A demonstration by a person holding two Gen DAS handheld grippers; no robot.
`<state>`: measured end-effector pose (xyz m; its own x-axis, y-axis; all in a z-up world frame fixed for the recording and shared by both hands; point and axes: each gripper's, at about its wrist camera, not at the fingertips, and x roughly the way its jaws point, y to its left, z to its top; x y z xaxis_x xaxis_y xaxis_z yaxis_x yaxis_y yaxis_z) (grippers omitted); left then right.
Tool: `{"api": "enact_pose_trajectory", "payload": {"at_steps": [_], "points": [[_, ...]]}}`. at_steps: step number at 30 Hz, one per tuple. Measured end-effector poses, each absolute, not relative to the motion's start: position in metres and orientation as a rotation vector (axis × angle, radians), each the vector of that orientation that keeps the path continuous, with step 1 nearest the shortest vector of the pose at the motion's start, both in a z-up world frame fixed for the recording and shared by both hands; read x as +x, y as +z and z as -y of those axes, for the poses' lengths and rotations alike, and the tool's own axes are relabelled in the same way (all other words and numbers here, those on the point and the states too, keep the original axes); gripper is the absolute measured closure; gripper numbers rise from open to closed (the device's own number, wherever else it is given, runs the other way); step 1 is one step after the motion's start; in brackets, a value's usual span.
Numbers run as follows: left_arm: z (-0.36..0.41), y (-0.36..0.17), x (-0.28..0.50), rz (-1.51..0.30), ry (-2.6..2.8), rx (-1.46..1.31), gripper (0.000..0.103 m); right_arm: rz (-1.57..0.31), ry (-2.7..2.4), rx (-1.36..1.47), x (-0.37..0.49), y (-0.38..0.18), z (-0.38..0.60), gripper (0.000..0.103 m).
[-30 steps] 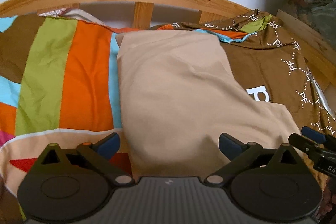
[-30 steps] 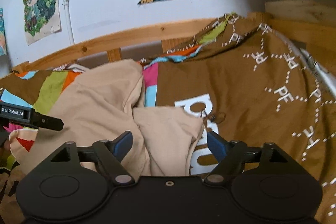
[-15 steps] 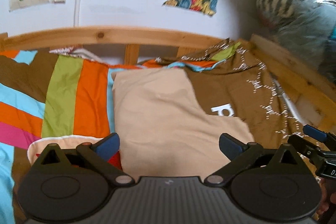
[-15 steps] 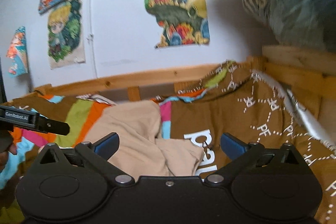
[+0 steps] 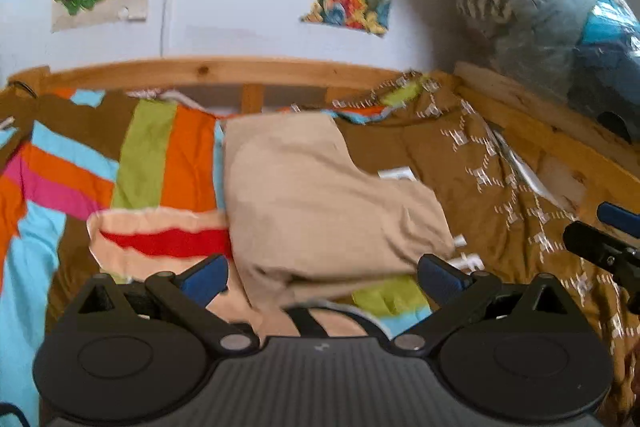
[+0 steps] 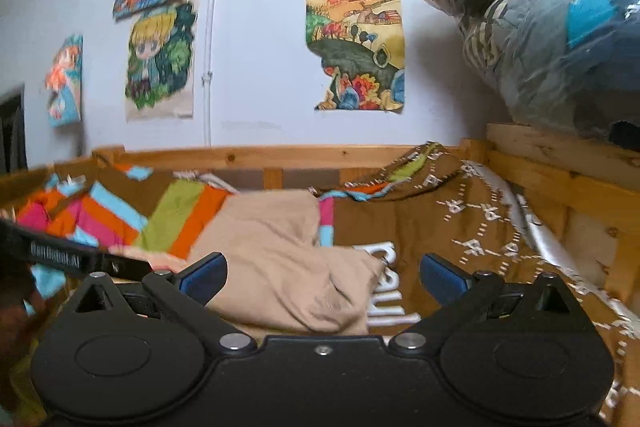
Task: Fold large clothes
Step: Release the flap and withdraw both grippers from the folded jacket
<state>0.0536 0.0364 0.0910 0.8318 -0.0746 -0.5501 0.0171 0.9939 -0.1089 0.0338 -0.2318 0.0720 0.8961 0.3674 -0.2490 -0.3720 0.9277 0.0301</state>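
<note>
— Beige garment (image 5: 320, 195) lying folded on striped bedspread (image 5: 168, 155), around twelve o'clock from both grippers. Soft, light, limp; likely to sag and slide if lifted by one corner.

— Left gripper (image 5: 322, 277) spread wide, holding nothing. Right gripper (image 6: 322, 277) likewise gaping, empty.

— Best taken at the near hem, around six o'clock of the cloth, one corner each.

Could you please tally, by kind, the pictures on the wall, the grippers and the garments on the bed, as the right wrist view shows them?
Wall pictures: 8
Grippers: 2, right and left
Beige garment: 1
Total: 11
</note>
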Motion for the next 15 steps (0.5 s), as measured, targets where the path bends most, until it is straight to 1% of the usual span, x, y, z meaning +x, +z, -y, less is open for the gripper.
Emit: {"api": "enact_pose_trajectory", "payload": {"at_steps": [2,7,11,15], "points": [[-0.043,0.089,0.055,-0.603,-0.015,-0.125,0.001,-0.268,0.363,-0.022,0.025,0.063,0.234,0.001],[-0.06,0.083,0.054,-0.579,0.019,-0.2,0.001,-0.335,0.385,0.0,0.028,0.044,0.232,0.001],[-0.063,0.075,0.052,-0.53,0.085,-0.121,0.001,-0.372,0.375,0.032,0.037,0.032,0.235,0.001],[-0.058,0.064,0.052,-0.572,0.058,-0.074,0.001,-0.432,0.344,0.084,0.047,0.023,0.242,0.001]]}}
